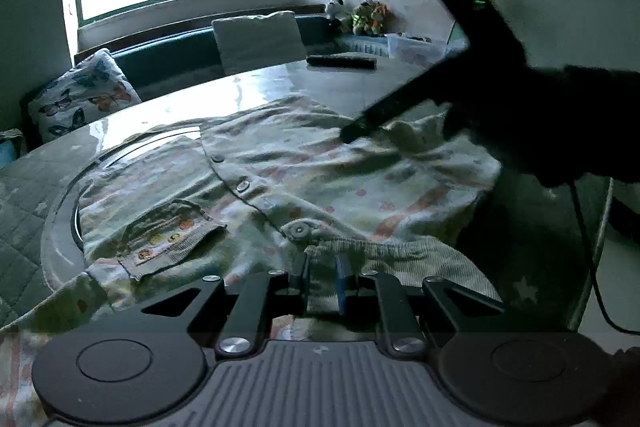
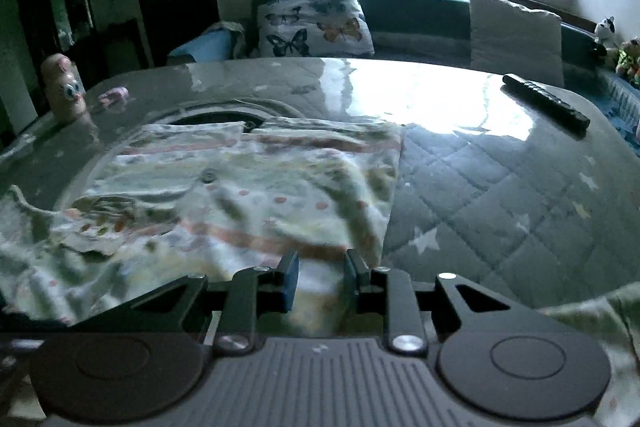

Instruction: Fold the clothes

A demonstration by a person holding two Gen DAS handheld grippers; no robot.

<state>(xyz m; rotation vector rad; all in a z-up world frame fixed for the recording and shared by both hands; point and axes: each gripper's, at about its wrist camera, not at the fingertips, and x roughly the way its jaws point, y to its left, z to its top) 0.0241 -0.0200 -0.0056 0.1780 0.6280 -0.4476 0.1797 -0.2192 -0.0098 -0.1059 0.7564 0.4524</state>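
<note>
A small patterned shirt (image 1: 304,167) with buttons and a chest pocket (image 1: 168,235) is lying spread on a glossy table (image 2: 460,99) covered by a quilted cloth. The left gripper (image 1: 322,281) is sitting low at the shirt's ribbed collar, its jaws nearly shut, pinching the collar fabric between them. The right gripper (image 2: 320,279) is hovering over the shirt's near edge with its jaws slightly apart; cloth is showing in the gap, but I cannot tell whether the pads are pressing it. In the left view it is appearing as a dark blurred shape. A remote control (image 2: 546,101) is lying near the table's far edge, well apart from the shirt. A butterfly cushion (image 2: 316,23) is resting on the bench behind.
</note>
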